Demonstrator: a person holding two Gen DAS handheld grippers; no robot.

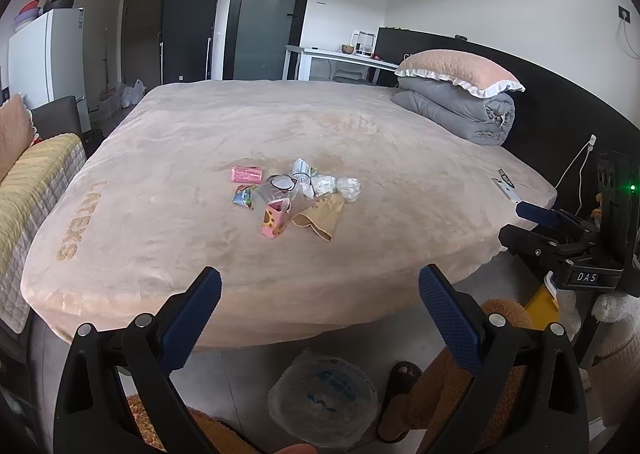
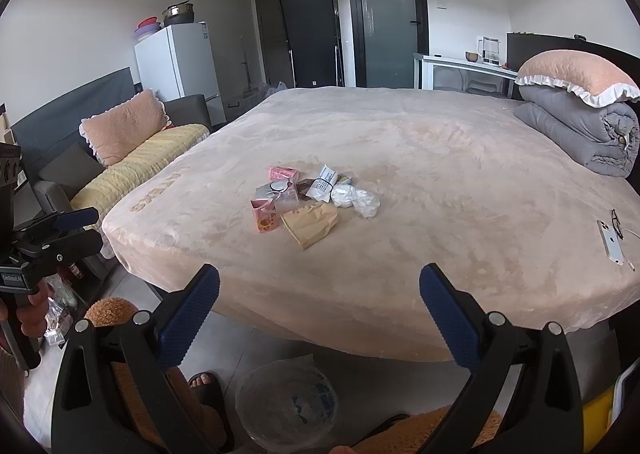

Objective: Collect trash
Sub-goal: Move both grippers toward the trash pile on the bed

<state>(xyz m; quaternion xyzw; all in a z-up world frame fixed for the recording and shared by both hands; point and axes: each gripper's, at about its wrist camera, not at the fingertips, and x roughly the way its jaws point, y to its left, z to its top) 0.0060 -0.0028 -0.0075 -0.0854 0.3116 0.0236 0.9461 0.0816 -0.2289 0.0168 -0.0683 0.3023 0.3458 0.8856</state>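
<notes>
A pile of trash lies in the middle of the pink bed: a pink carton, a brown paper bag, crumpled white tissues, a pink packet and clear wrappers. The same pile shows in the right wrist view. A bin lined with a clear plastic bag stands on the floor below the bed's near edge, also in the right wrist view. My left gripper is open and empty, short of the bed edge. My right gripper is open and empty, likewise.
A phone on a cable and glasses lie at the bed's right edge. A folded grey duvet with a pink pillow sits at the head. A sofa stands left of the bed. My slippered foot is beside the bin.
</notes>
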